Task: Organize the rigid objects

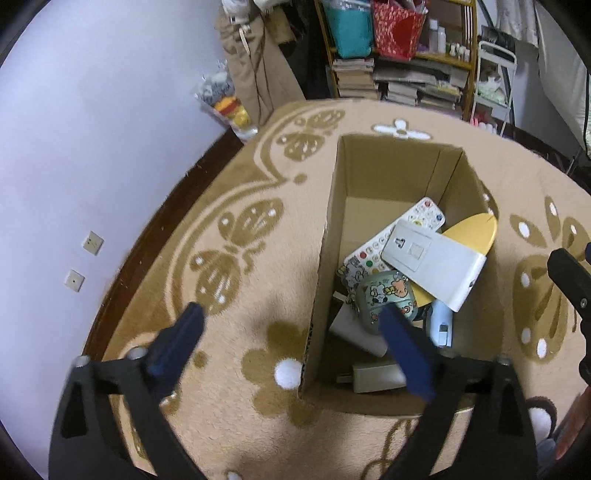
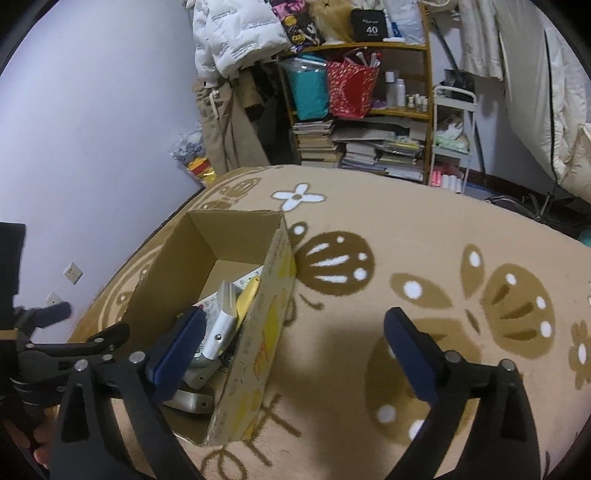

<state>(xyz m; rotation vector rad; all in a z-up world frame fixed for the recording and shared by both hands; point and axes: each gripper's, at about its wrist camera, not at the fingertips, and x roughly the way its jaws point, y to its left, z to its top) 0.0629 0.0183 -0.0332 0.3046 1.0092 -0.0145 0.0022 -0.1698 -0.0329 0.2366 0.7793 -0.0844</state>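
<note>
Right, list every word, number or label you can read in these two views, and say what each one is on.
"40": white number on the black box atop the shelf; the small print around it is too blurred to read.
White puffer jacket: rows of grey print, too small to read.
Cardboard box: yellow markings on its outer wall, not legible.
White remote: coloured buttons, labels too small to read.
Cartoon case: pictures only.

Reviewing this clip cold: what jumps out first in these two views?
An open cardboard box stands on the tan butterfly-patterned carpet, holding a jumble: a white remote, a yellow piece and a cartoon-printed case. Both the left gripper and right gripper hang open and empty above it. A cluttered shelf fills the background.
</note>
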